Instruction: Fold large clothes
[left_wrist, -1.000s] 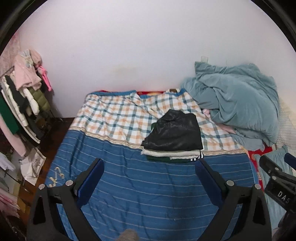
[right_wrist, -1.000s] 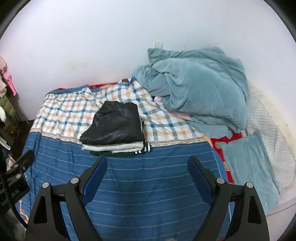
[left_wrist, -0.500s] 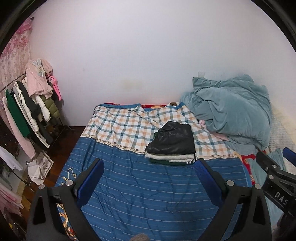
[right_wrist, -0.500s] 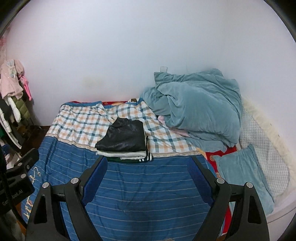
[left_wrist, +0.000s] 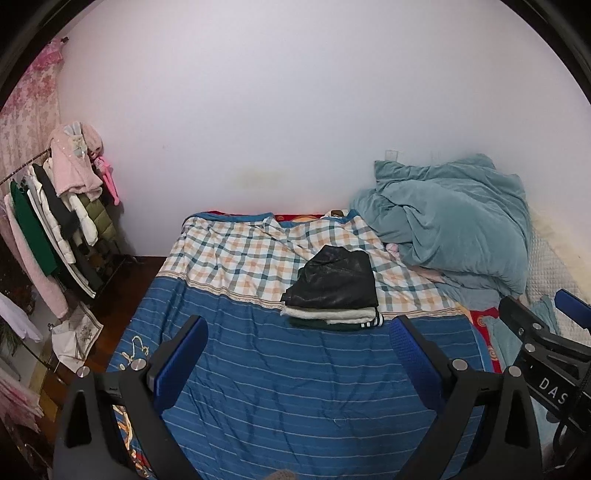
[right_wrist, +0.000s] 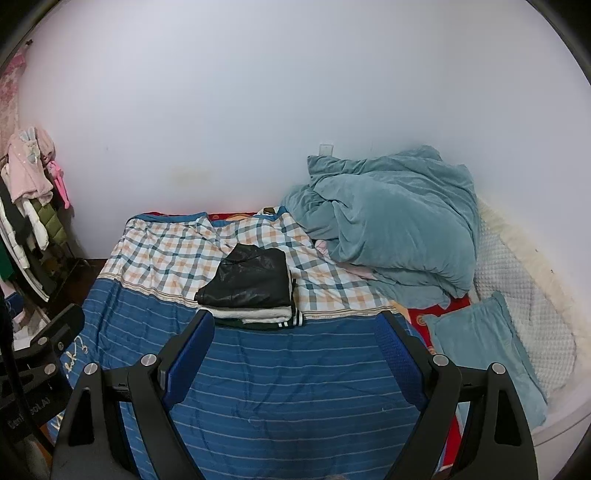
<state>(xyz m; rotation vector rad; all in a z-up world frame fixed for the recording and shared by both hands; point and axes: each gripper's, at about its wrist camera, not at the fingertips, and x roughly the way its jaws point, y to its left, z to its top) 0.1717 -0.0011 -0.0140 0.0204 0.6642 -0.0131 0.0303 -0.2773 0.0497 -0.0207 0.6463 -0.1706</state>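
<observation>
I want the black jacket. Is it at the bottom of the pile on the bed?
No, the black jacket lies on top of the pile, above a white garment and a dark green one.

Clothes rack (left_wrist: 55, 236) cropped at edge

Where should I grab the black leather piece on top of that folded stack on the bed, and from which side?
Probably the near right corner of the black leather garment, coming from the front, over the blue striped cover. That edge lies straight and flush above the white layer, so a finger can slip under it. The far left end is crumpled. Both grippers are open and empty.
</observation>
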